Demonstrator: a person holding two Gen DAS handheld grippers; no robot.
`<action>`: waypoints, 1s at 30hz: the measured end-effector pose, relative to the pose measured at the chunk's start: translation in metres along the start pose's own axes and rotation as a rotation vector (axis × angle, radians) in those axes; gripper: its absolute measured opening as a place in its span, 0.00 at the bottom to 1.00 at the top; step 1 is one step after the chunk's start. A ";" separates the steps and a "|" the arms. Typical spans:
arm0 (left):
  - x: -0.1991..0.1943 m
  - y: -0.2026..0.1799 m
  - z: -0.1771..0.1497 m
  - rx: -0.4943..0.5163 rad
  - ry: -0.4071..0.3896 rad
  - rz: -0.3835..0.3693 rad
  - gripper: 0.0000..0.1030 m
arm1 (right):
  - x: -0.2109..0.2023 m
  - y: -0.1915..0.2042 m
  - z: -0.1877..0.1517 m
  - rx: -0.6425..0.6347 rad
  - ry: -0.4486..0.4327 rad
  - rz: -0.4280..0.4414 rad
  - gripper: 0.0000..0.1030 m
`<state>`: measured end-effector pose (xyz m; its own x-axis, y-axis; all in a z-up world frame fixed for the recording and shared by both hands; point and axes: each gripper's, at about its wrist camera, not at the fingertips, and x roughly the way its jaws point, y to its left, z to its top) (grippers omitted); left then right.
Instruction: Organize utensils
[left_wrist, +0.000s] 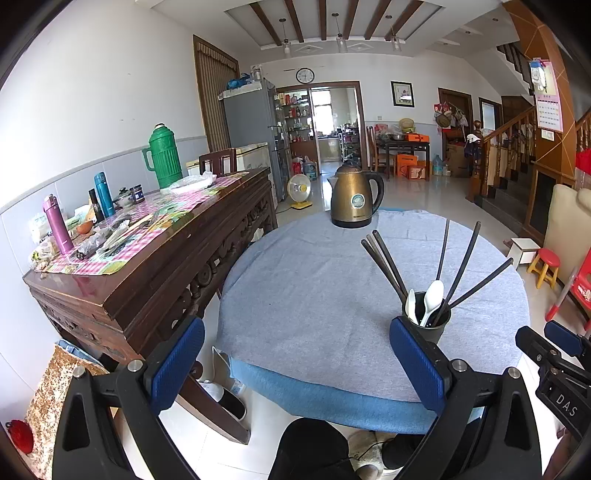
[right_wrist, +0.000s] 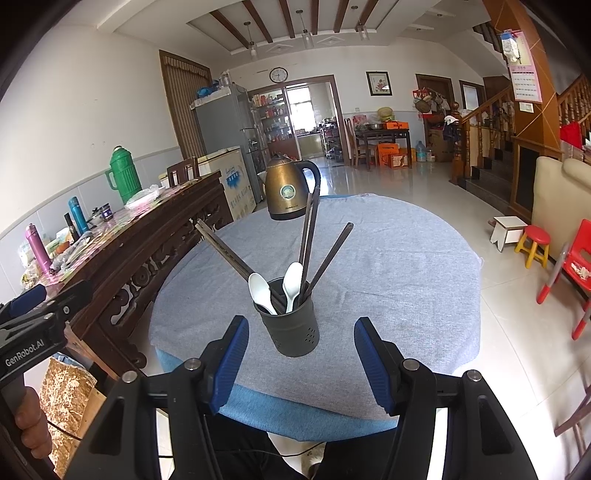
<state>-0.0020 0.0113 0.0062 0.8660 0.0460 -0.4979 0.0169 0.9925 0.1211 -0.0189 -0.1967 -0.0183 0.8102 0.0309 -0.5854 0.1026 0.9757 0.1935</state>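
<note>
Task's things: dark holder cup (right_wrist: 291, 325) near the front edge of the round bench (right_wrist: 388, 266) under its grey cloth, stuffed with dark chopsticks (right_wrist: 310, 236) fanning out in several directions and two white spoons (right_wrist: 291, 286), bowls up. Nothing loose on the cloth apart from a brass kettle (right_wrist: 290, 190) well behind the cup.

Right claw (right_wrist: 299, 363): wide open, empty, just short of the cup and roughly centred on it, pads not touching its wall. Left claw (left_wrist: 295, 365): also wide open, empty, hanging over the bench's near edge, left of the cup; cup just past its right pad in the left wrist view.

Step in hand, by the look of it: either the very start (utensils to be pulled out and sorted) or the very end (everything already gathered in). Cannot tell which from this alone.

If more remains: a straight advance of the right claw around a single spoon or chopstick above the rim, then a vertical lift. Main risk: tipping the cup, top-heavy with leaning sticks; steadying its wall with the left claw looks sensible.
</note>
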 end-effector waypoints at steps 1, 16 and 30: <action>0.000 0.001 0.000 -0.001 0.001 -0.001 0.97 | 0.000 0.000 -0.001 -0.001 0.000 0.000 0.62; 0.002 0.004 -0.001 -0.011 0.004 0.003 0.97 | 0.001 0.003 -0.003 -0.009 0.002 -0.002 0.62; 0.003 0.005 -0.002 -0.015 0.008 -0.001 0.97 | 0.002 0.005 -0.002 -0.011 0.005 -0.001 0.62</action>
<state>0.0000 0.0170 0.0036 0.8620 0.0457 -0.5048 0.0104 0.9941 0.1077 -0.0173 -0.1916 -0.0200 0.8072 0.0309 -0.5895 0.0973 0.9780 0.1846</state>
